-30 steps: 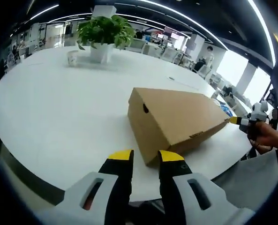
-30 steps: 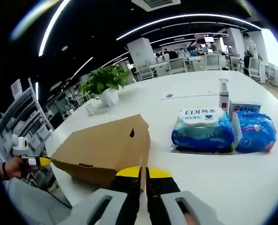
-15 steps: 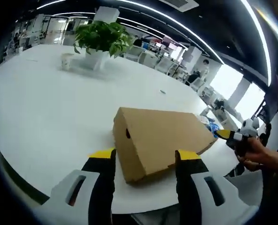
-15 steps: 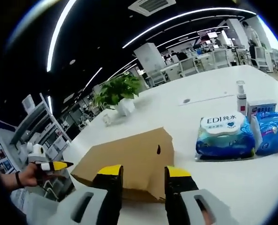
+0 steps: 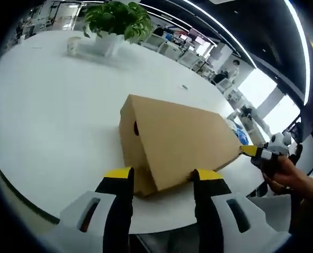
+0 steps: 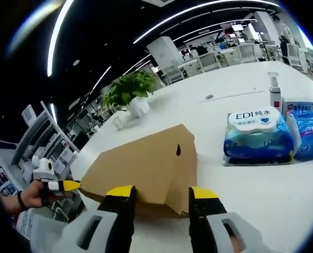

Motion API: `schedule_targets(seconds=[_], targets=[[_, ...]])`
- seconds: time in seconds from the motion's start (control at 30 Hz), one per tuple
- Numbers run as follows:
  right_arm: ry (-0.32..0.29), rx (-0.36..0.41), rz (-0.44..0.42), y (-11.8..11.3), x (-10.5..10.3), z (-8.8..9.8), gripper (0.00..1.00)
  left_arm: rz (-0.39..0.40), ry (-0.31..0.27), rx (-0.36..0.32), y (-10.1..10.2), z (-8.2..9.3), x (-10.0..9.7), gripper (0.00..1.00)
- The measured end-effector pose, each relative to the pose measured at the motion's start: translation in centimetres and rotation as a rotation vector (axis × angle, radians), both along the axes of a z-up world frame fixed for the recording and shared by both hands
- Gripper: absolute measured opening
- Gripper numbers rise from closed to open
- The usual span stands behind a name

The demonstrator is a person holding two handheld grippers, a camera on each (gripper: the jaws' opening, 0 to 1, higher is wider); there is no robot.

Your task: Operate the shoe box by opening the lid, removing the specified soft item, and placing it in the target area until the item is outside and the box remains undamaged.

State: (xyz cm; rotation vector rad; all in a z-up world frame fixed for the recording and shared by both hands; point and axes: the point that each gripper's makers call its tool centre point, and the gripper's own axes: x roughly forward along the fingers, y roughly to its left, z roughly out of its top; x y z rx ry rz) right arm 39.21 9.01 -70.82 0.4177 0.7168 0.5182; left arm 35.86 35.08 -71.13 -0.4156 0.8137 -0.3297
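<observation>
1. I'm looking at the shoe box [image 5: 172, 142] lying on the white desk [image 5: 50, 121], lid down and closed, one short end with a finger hole turned toward me in the left gripper view.
2. My left hand-held gripper [image 5: 160, 179] has its jaws spread wide, one yellow tip on each side of the shoe box's near bottom corner; I can't tell whether they touch the cardboard.
3. In the right gripper view, my right hand-held gripper [image 6: 161, 194] is also parted wide, its tips straddling the shoe box's [image 6: 145, 166] opposite end corner.
4. Just beyond the shoe box on the right side of that view lies a blue wipes pack [image 6: 257, 136], with a second blue packet [image 6: 310, 134] beside it and a pump bottle [image 6: 274, 98] behind them.
5. Far past the shoe box stands a potted plant [image 5: 116, 23], a small cup [image 5: 72, 46] near it.
6. The person's hand [image 5: 285, 171] holds the right hand-held gripper at the shoe box's far corner in the left gripper view.
</observation>
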Motion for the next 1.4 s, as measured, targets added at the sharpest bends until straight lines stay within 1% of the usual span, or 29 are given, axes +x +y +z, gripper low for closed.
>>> schedule_targets(seconds=[0.03,0.07,0.13,0.17,0.2,0.27,0.33,0.4,0.5,0.7,0.77,0.8,0.9,0.97,1.07,1.2,1.3,1.4], targets=[[0.01,-0.003,0.002,0.1,-0.1,-0.4,0.36,0.002,0.006,-0.011,-0.1,-0.2,0.0,0.44],[0.012,-0.005,-0.001,0.1,-0.2,-0.6,0.35,-0.001,0.026,-0.015,-0.2,-0.5,-0.2,0.43],[0.022,-0.012,-0.006,0.4,-0.5,-1.3,0.33,0.001,0.052,-0.011,-0.2,-1.2,-0.3,0.42],[0.007,0.014,-0.05,0.3,-0.3,-1.0,0.33,0.003,0.055,-0.017,-0.3,-1.4,-0.2,0.43],[0.01,0.009,-0.044,0.2,-0.5,-1.2,0.33,0.022,0.06,-0.034,-0.3,-1.2,-0.1,0.43],[-0.007,0.003,-0.046,0.2,-0.5,-1.1,0.33,0.004,0.063,-0.028,-0.3,-1.1,0.0,0.43],[-0.011,0.009,-0.05,0.3,-0.3,-1.1,0.33,-0.007,0.062,-0.023,-0.2,-1.1,0.5,0.43],[-0.01,0.01,-0.06,0.3,0.3,-1.1,0.33,-0.013,0.063,-0.024,-0.1,-1.2,1.3,0.43],[-0.006,0.004,-0.082,0.2,1.7,-1.0,0.33,-0.021,0.063,-0.016,-0.5,-1.1,3.1,0.43],[0.025,-0.02,-0.127,-0.5,5.4,-0.9,0.32,-0.059,0.061,0.006,-1.2,-1.1,8.3,0.44],[0.027,-0.027,-0.143,-0.9,6.7,-0.9,0.32,-0.069,0.064,0.011,-1.5,-1.1,9.8,0.44],[0.027,-0.031,-0.151,-1.1,7.2,-0.9,0.32,-0.081,0.064,0.018,-1.8,-1.0,10.9,0.44],[0.039,-0.035,-0.176,-1.7,8.9,-0.8,0.32,-0.109,0.056,0.043,-2.6,-0.7,12.9,0.43],[0.033,-0.046,-0.18,-2.2,9.9,-0.8,0.32,-0.122,0.057,0.049,-3.2,-0.5,14.0,0.43],[0.037,-0.052,-0.192,-2.8,10.9,-0.9,0.32,-0.139,0.055,0.05,-3.9,-0.3,15.2,0.43],[0.034,-0.068,-0.202,-3.2,11.7,-0.7,0.31,-0.15,0.052,0.053,-4.6,-0.2,16.5,0.43],[0.034,-0.071,-0.214,-3.4,11.8,-0.7,0.32,-0.153,0.048,0.061,-5.0,0.0,16.9,0.42],[0.034,-0.068,-0.218,-3.5,11.9,-0.7,0.32,-0.157,0.038,0.07,-4.9,0.1,16.9,0.42]])
